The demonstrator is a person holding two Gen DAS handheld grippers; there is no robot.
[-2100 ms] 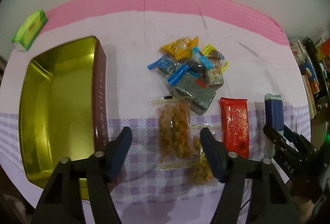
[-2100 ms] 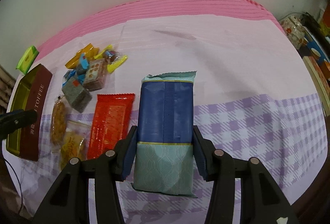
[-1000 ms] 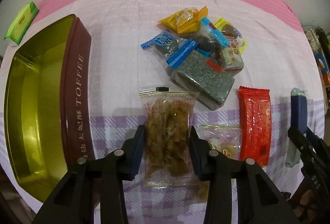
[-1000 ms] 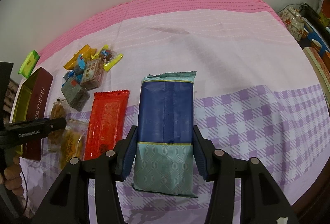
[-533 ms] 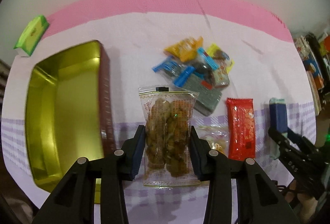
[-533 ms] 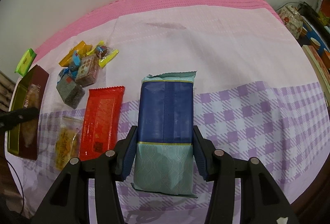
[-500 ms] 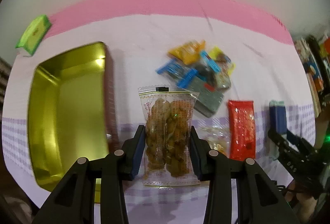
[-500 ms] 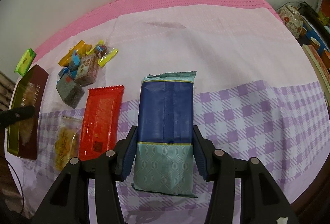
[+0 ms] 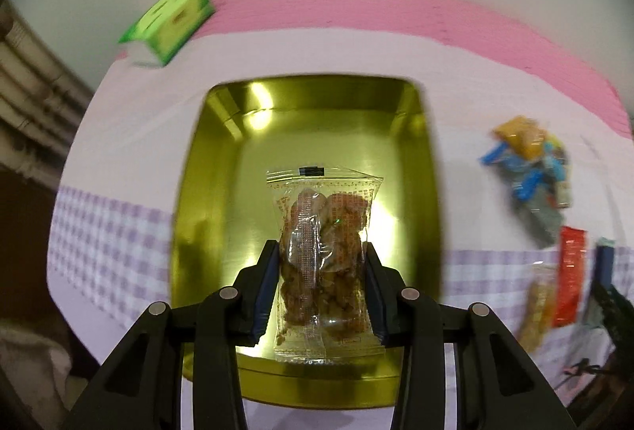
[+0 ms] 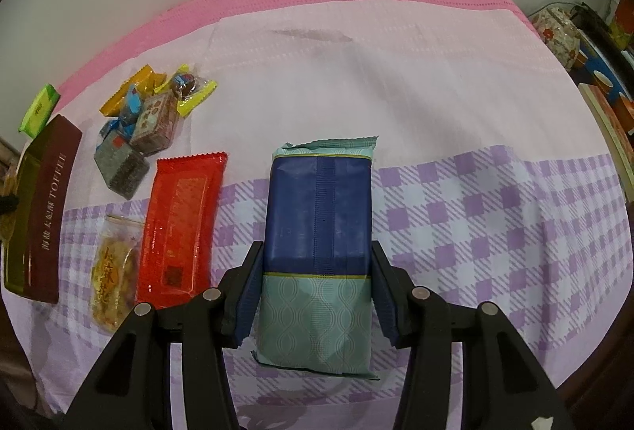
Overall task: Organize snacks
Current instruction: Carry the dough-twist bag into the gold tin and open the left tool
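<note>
My left gripper pinches a clear packet of fried snacks between its pads, the packet standing upright along the fingers. Seen from the left wrist, the packet hangs over the open gold tin, whose shiny bottom is bare around it. A green box lies beyond the tin's far left corner, near the pink edge of the cloth that covers the worktop.

My right gripper is clamped on a blue and teal packet, held lengthwise between the pads, above the purple checked part of the cloth.

From the right wrist, the rest of the snacks lie to the left of that packet. A red packet lies flat just beside it, and a second clear packet of fried snacks lies close against the red one's left side. Beyond them is a heap of small sweets in yellow, blue, grey and brown wrappers, touching one another. The tin sits at the far left, its brown side marked TOFFEE. The left-wrist view is blurred at its right side, so the sweets there show only as colours.
</note>
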